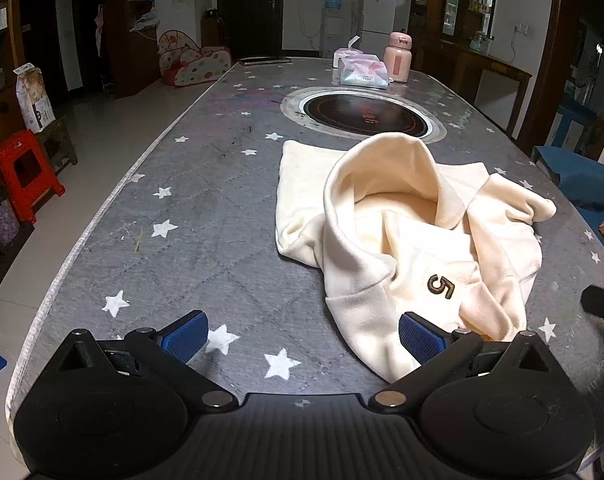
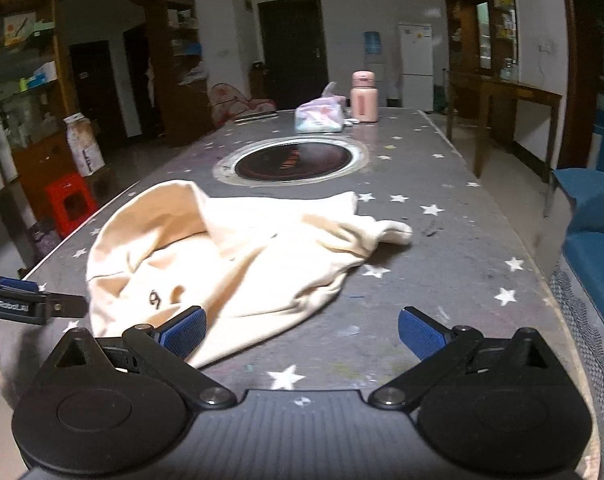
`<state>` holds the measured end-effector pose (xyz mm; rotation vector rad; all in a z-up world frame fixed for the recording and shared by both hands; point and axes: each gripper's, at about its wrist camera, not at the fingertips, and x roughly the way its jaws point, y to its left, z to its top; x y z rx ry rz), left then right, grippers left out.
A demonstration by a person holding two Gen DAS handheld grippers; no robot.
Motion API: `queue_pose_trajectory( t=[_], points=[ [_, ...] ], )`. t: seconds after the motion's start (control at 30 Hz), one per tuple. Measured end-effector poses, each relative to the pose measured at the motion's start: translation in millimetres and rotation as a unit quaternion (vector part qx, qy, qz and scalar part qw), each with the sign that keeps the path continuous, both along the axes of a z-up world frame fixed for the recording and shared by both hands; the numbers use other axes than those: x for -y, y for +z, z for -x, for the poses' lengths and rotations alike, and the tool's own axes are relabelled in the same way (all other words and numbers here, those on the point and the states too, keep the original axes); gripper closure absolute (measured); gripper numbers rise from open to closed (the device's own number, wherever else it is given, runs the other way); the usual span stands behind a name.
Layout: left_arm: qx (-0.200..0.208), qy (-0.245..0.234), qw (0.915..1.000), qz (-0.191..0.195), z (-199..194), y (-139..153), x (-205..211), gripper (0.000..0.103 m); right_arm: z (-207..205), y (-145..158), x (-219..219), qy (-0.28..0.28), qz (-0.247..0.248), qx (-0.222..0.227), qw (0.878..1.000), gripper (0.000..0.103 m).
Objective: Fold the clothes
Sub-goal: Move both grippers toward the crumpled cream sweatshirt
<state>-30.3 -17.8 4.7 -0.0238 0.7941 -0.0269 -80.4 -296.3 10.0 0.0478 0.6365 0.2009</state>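
1. The cream hooded garment point(image 1: 402, 232) is lying crumpled on the grey star-printed table cover point(image 1: 190, 208), filling the centre right of the left wrist view and the centre left of the right wrist view. No fold is showing yet, so the step in hand is probably spreading it flat.

2. The left gripper point(image 1: 304, 338) is standing with its jaws wide apart and nothing between them; one blue pad point(image 1: 418, 338) is sitting at the garment's near edge, at lower right of its frame.

3. The right gripper point(image 2: 302, 334) is likewise spread wide and gripping nothing, with its blue pad point(image 2: 184, 330) just at the near hem, at lower left of its frame.

4. To do this well, each claw should be taking one layer only at opposite ends of the near edge, then drawing outward and low so the cloth is sliding flat and not bunching.

5. The fabric is looking thick, soft and fleecy, so it will likely be holding rounded folds and resisting a sharp crease.

6. The hood point(image 1: 386, 172) is standing up as an open hollow arch; it will need pressing down before folding.

7. A dark embroidered numeral point(image 1: 441, 286) is facing up near the front.

8. A round dark hob point(image 1: 366, 115) is lying set into the table beyond the garment, with a pink bottle point(image 1: 399, 62) at upper centre.
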Motion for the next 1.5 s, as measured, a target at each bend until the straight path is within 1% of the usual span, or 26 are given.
queue_pose_trajectory(
  t=[0.2, 0.5, 1.5],
  points=[
    [0.003, -0.003, 1.0, -0.008, 1, 0, 3, 0.0, -1, -4, -13, 0.014, 0.005, -0.013, 1.0, 0.0],
    [0.001, -0.007, 0.9999, -0.01, 1, -1, 8, 0.0, -1, -6, -26, 0.026, 0.018, -0.023, 0.999, 0.0],
    [-0.008, -0.007, 0.9999, -0.01, -6, -2, 11, 0.0, -6, -7, -41, 0.047, 0.021, -0.029, 0.998, 0.0]
  ],
)
